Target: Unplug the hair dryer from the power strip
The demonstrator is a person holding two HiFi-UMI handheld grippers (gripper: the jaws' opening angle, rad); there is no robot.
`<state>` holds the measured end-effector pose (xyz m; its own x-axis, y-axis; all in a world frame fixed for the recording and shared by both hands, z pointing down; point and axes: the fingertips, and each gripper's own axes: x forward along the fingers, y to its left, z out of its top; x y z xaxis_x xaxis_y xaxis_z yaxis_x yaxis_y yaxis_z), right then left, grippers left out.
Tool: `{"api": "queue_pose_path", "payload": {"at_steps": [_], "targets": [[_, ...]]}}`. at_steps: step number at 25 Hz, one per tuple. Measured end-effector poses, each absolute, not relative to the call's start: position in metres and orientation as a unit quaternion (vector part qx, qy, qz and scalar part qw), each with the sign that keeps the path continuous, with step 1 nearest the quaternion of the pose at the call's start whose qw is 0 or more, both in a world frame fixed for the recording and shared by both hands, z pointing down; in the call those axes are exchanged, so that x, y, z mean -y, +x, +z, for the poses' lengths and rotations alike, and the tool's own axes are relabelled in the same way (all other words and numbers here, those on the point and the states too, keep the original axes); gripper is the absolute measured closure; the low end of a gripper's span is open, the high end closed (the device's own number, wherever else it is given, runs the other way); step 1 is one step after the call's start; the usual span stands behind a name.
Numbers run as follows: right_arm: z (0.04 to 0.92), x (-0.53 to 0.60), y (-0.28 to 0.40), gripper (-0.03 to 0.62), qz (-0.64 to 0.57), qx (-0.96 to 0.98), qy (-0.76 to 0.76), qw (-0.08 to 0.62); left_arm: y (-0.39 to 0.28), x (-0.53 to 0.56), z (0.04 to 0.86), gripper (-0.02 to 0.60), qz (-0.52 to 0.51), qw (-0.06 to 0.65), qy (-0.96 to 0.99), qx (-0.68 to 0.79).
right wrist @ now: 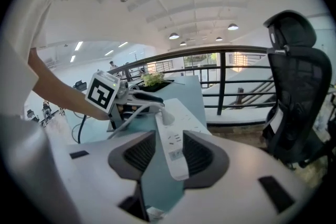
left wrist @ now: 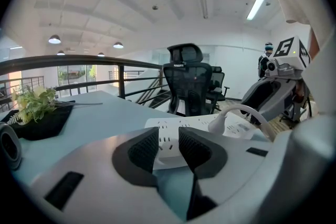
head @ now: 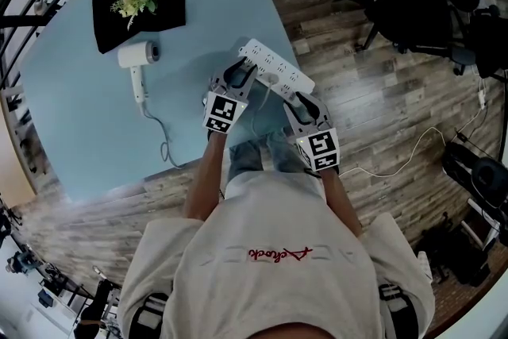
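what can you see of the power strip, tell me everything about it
The power strip is a long white bar, plastic by its look, with rows of socket slots along its top. It lies flat near the edge of the light blue table. One white plug with a white cable sits in it around the middle. The left gripper has its jaws closed on one end; the other end stands between the open jaws of the right gripper.

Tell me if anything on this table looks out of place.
The power strip lies diagonally right at the edge of the table, one end seemingly close to the drop. Nothing looks spilled or damaged.
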<state>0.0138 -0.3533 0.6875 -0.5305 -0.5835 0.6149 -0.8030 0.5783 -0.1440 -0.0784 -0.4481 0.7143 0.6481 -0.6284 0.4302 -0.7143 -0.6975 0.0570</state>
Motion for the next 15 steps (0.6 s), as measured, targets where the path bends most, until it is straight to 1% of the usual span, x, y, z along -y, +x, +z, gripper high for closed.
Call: {"api": "queue_pose_path", "payload": {"at_steps": [1, 3, 9, 15], "targets": [[0.690, 0.352, 0.011, 0.432, 0.206, 0.851, 0.401, 0.270, -0.078, 0.448, 0.714, 0.480, 0.193, 0.112, 0.901, 0.373], [0.693, 0.349, 0.006, 0.419, 0.192, 0.854, 0.388, 0.288, -0.078, 0.448, 0.714, 0.480, 0.193, 0.112, 0.901, 0.373], [0.694, 0.352, -0.005, 0.419, 0.169, 0.861, 0.374, 0.300, -0.078, 0.448, 0.714, 0.480, 0.193, 0.111, 0.901, 0.373], [0.687, 0.377, -0.023, 0.419, 0.119, 0.872, 0.357, 0.314, -0.079, 0.448, 0.714, 0.479, 0.193, 0.110, 0.900, 0.374]]}}
